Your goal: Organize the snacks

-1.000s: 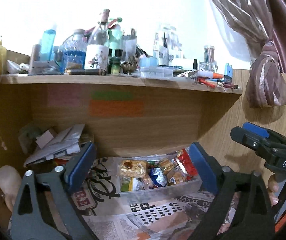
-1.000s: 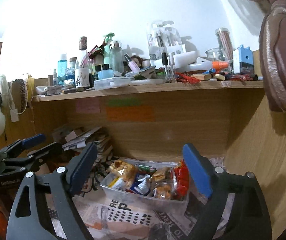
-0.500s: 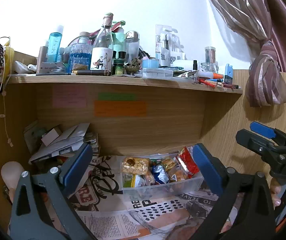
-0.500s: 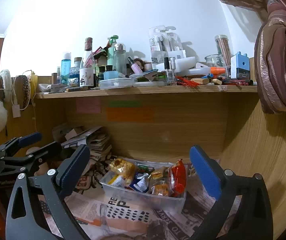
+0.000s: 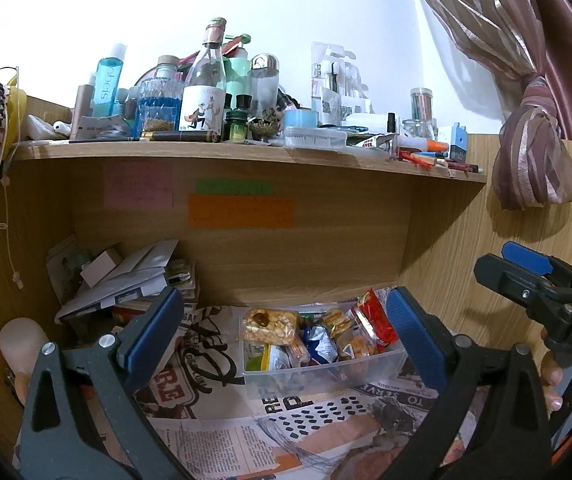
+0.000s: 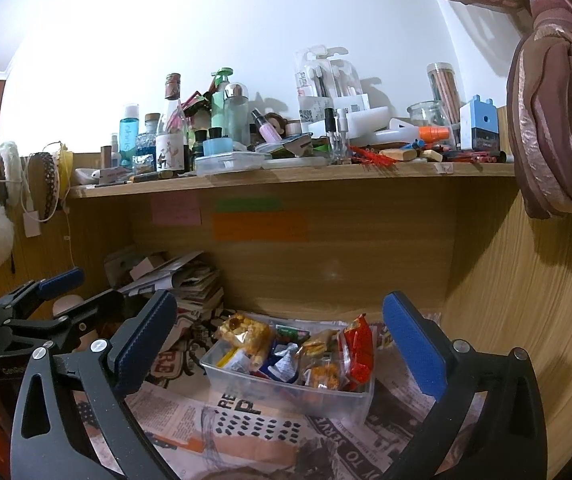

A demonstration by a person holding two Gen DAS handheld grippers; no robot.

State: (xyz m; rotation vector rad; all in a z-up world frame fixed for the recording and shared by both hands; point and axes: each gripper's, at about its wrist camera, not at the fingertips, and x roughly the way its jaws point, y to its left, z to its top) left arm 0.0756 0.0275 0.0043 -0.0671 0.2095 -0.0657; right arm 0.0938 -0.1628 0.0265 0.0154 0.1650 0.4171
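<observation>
Left tongs [image 5: 283,334] — blue pads spread wide apart, nothing between them, held above the newspaper-covered counter [image 5: 205,432]. Right tongs [image 6: 279,338] likewise wide apart and empty, also held over the counter.

Clear plastic bin [image 5: 326,372] sits on the newspaper near the back wall of the wooden alcove, framed between the pads in both wrist views but not touched. Snacks packed inside: clear pack of yellow puffed pieces [image 5: 270,325] at left, blue-and-white wrapper [image 5: 320,343] mid, red packet [image 5: 374,320] upright at right end.

Stack of papers and envelopes [image 5: 125,280] leans in the left rear corner. Sticky notes — pink, green, orange [image 5: 239,211] — on the back panel. Shelf [image 5: 245,154] above is crowded with bottles and jars. Knotted curtain [image 5: 534,152] hangs at right.
</observation>
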